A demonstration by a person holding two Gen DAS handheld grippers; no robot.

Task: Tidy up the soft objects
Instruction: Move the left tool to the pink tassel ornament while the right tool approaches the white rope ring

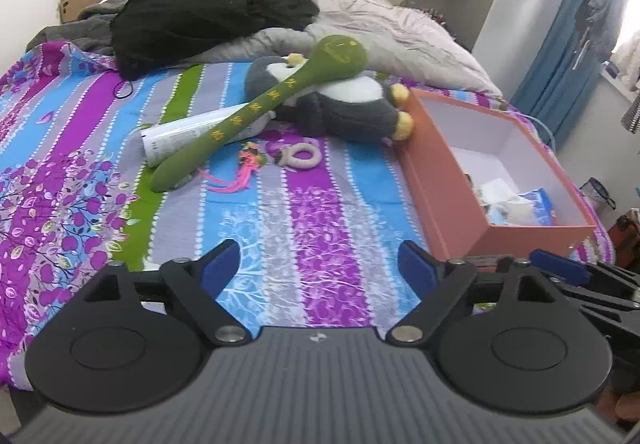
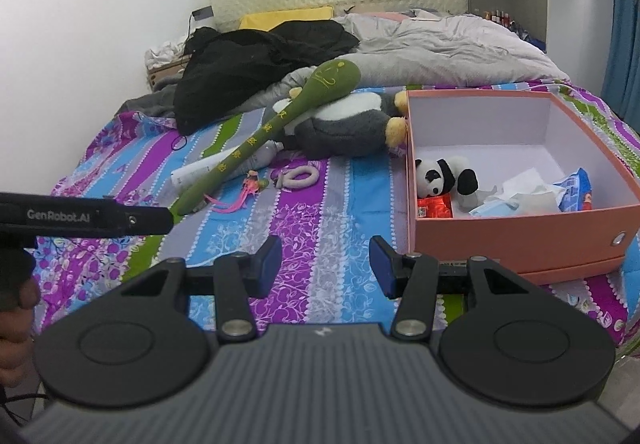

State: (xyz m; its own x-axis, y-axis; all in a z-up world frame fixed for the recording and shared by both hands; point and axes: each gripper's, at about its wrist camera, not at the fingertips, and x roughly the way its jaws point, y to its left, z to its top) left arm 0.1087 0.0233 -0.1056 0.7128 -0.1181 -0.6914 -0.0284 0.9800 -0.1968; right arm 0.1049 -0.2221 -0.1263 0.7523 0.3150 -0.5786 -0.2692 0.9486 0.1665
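A long green plush stick (image 1: 256,111) (image 2: 264,139) lies across a grey-and-white plush penguin (image 1: 344,103) (image 2: 344,127) on the striped bedspread. A white tube (image 1: 188,135) (image 2: 200,169), a pink tassel charm (image 1: 244,171) (image 2: 240,195) and a beige ring (image 1: 302,155) (image 2: 300,175) lie beside them. An orange box (image 1: 452,211) (image 2: 520,240) at the right holds a small plush panda (image 2: 444,177) and packets. My left gripper (image 1: 316,268) is open and empty over the near bedspread. My right gripper (image 2: 326,264) is open and empty, just left of the box.
A black garment (image 1: 208,15) (image 2: 256,63) and a grey duvet (image 1: 392,31) (image 2: 448,47) are piled at the head of the bed. Blue curtains (image 1: 580,43) hang at the right. The left gripper's body (image 2: 92,217) shows at the left of the right wrist view.
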